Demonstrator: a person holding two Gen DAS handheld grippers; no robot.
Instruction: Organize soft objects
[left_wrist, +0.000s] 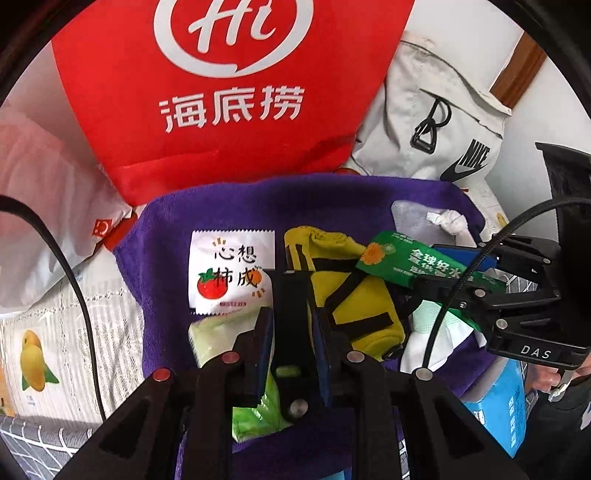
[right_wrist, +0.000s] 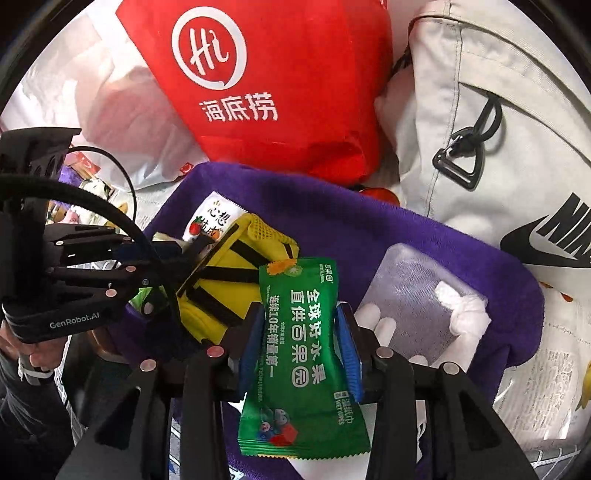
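A purple towel lies spread with small items on it. My right gripper is shut on a green wet-wipes packet, held above the towel; the packet also shows in the left wrist view. My left gripper is shut on a black strap of the yellow pouch. A white tomato sachet lies left of the pouch. A clear pack with white tissue lies to the right.
A red Haidilao bag and a white Nike bag stand behind the towel. A pale green packet, a blue tissue pack and a mango-print cloth lie around.
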